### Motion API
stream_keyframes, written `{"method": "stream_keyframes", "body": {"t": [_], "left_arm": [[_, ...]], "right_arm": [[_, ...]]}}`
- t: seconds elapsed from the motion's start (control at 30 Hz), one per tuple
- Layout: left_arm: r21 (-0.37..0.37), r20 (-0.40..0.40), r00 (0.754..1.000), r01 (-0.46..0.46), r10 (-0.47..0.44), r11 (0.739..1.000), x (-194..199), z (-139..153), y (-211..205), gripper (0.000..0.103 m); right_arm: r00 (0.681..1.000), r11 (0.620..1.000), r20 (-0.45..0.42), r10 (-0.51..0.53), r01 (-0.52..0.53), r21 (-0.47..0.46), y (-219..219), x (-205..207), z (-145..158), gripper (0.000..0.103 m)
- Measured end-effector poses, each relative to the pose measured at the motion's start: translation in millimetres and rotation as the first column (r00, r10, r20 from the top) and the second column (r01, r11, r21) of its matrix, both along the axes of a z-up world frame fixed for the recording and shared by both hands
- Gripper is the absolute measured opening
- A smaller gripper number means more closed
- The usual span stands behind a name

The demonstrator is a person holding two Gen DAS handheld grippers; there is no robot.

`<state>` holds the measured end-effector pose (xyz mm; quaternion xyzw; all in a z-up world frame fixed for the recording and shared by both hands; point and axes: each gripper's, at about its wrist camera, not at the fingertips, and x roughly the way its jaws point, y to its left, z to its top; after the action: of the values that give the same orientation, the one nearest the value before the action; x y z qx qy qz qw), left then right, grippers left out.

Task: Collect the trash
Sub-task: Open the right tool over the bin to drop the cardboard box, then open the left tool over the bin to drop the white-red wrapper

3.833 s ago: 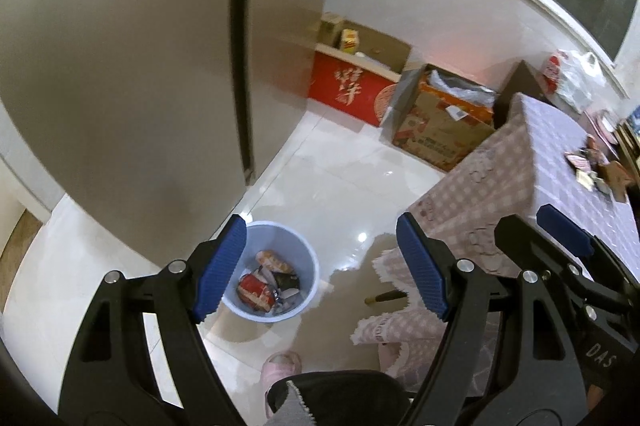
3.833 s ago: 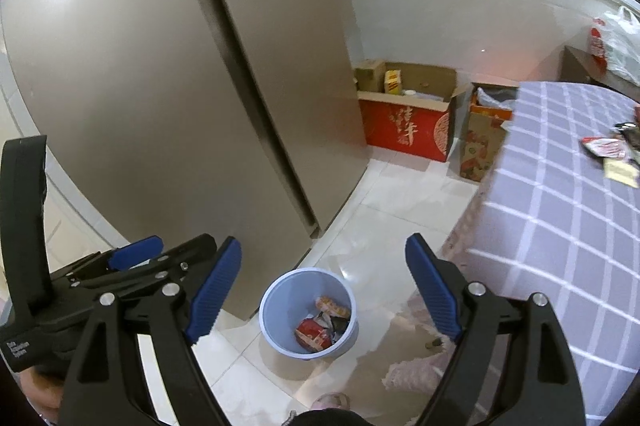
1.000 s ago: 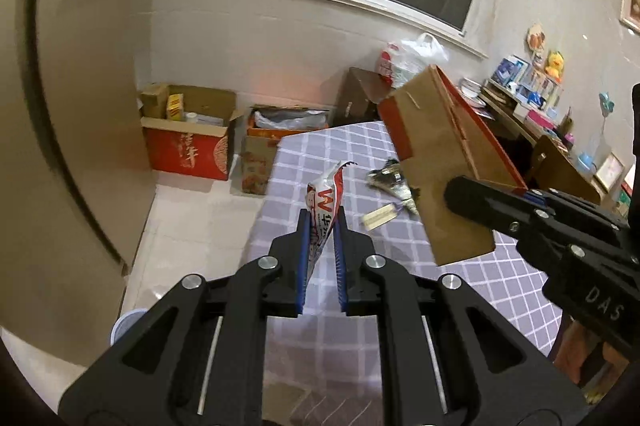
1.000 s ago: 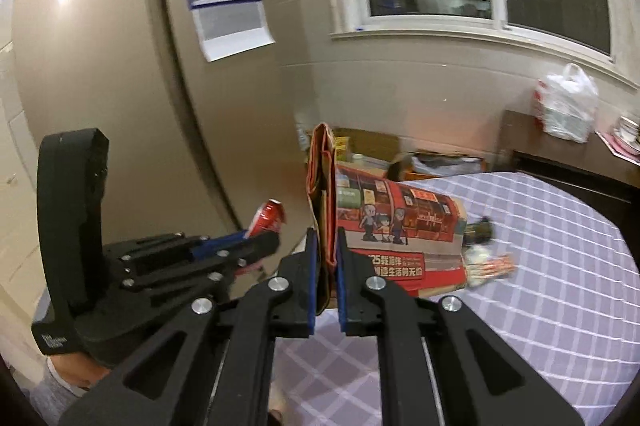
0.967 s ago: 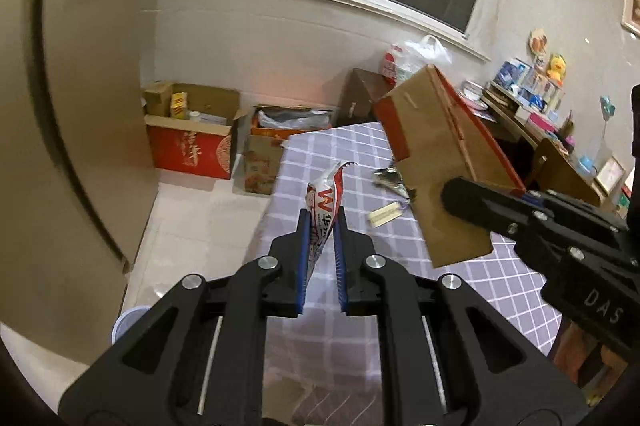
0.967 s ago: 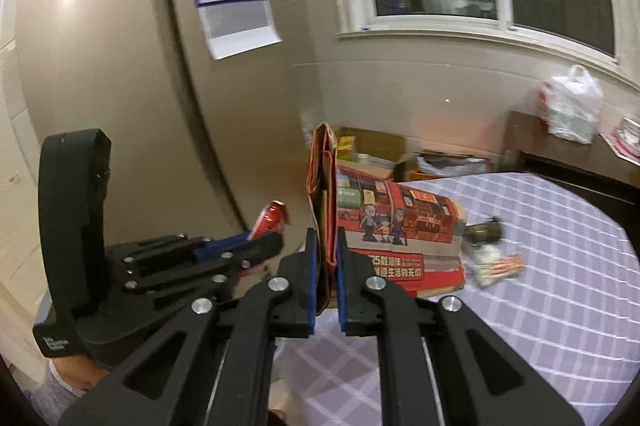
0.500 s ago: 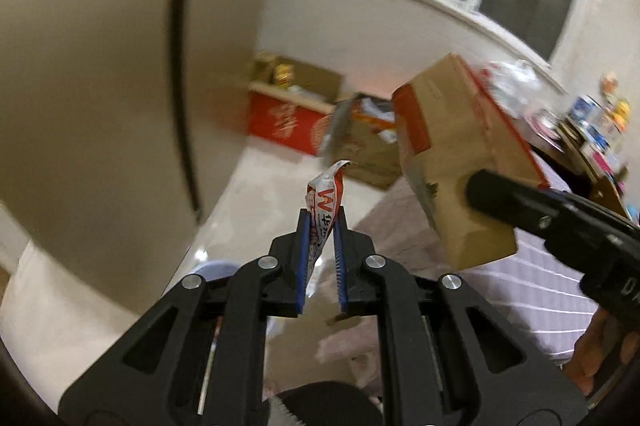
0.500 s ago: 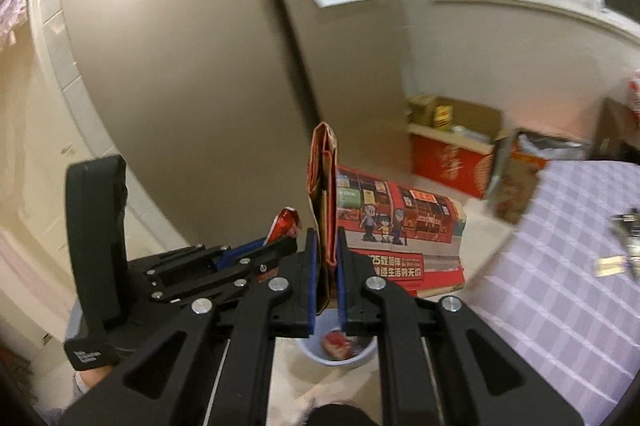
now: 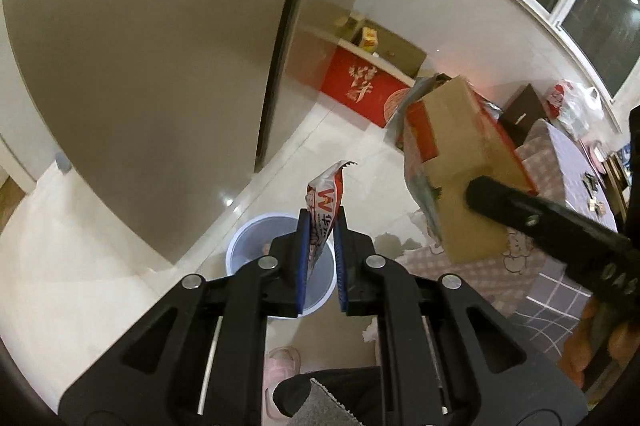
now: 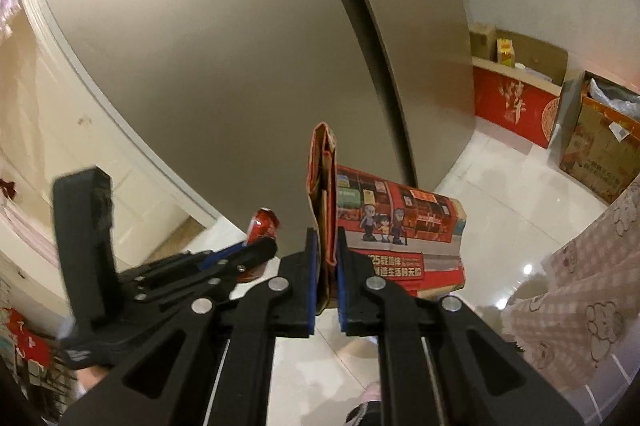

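My left gripper point(image 9: 320, 222) is shut on a red and white snack wrapper point(image 9: 325, 198) and holds it above the pale blue trash bin point(image 9: 256, 246) on the floor. My right gripper point(image 10: 327, 238) is shut on a flattened red and brown cardboard box point(image 10: 396, 226). The box also shows in the left wrist view point(image 9: 452, 154), to the right of the wrapper and above the table's edge. In the right wrist view the left gripper point(image 10: 256, 250) is at lower left with the wrapper point(image 10: 262, 222) sticking up. The bin is hidden in the right wrist view.
A tall beige fridge point(image 9: 160, 46) stands behind the bin. A red carton point(image 9: 360, 86) and open cardboard boxes point(image 10: 600, 146) sit on the floor by the wall. The table with a checked cloth point(image 9: 560, 290) is at right. A pink slipper point(image 9: 280, 362) is below.
Both grippers have swung left and down from the table toward the floor. The bin has come into the left wrist view under the wrapper. Both grips are unchanged.
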<state>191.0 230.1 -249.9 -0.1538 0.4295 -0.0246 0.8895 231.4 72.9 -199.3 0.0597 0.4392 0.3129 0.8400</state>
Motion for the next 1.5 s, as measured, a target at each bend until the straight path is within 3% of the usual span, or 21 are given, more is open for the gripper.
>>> {"method": "stream_keyframes", "body": {"t": [0.17, 0.33, 0.4, 1.03, 1.37, 1.4, 1.47, 1.5], "left_arm": [[0.01, -0.034, 0.999, -0.023, 0.023, 1.0, 11.0, -17.5, 12.1, 0.012], [0.017, -0.075, 0.996, -0.041, 0.042, 0.999, 15.9, -32.3, 20.8, 0.012], [0.015, -0.086, 0.995, -0.042, 0.043, 0.999, 19.3, -36.1, 19.1, 0.012], [0.009, -0.109, 0.994, 0.021, -0.02, 1.0, 34.5, -43.7, -7.0, 0.012], [0.048, -0.111, 0.993, 0.044, -0.039, 0.998, 41.4, -35.2, -24.6, 0.013], [0.061, -0.117, 0.993, 0.04, -0.033, 0.997, 42.2, -34.8, -25.0, 0.015], [0.084, -0.14, 0.99, 0.022, -0.01, 0.996, 41.9, -35.4, -25.7, 0.034], [0.088, -0.144, 0.99, 0.015, -0.002, 0.996, 41.3, -35.2, -26.2, 0.06]], "right_arm": [[0.999, 1.0, -0.036, 0.027, -0.027, -0.003, 20.9, 13.6, -29.7, 0.012], [0.998, 0.999, -0.053, 0.017, -0.02, -0.047, 28.5, 23.6, -54.3, 0.048], [0.997, 0.999, -0.072, 0.006, -0.01, -0.051, 25.7, 23.8, -62.6, 0.053], [0.989, 0.975, 0.021, -0.143, 0.145, -0.171, -4.6, 16.7, -60.3, 0.065], [0.973, 0.967, 0.093, -0.213, 0.224, -0.124, -30.9, 16.7, -44.9, 0.071], [0.972, 0.966, 0.094, -0.217, 0.227, -0.122, -32.9, 16.7, -44.0, 0.071], [0.97, 0.965, 0.095, -0.222, 0.233, -0.121, -36.1, 16.0, -42.8, 0.071], [0.97, 0.964, 0.094, -0.225, 0.236, -0.12, -37.0, 15.3, -42.8, 0.071]]}}
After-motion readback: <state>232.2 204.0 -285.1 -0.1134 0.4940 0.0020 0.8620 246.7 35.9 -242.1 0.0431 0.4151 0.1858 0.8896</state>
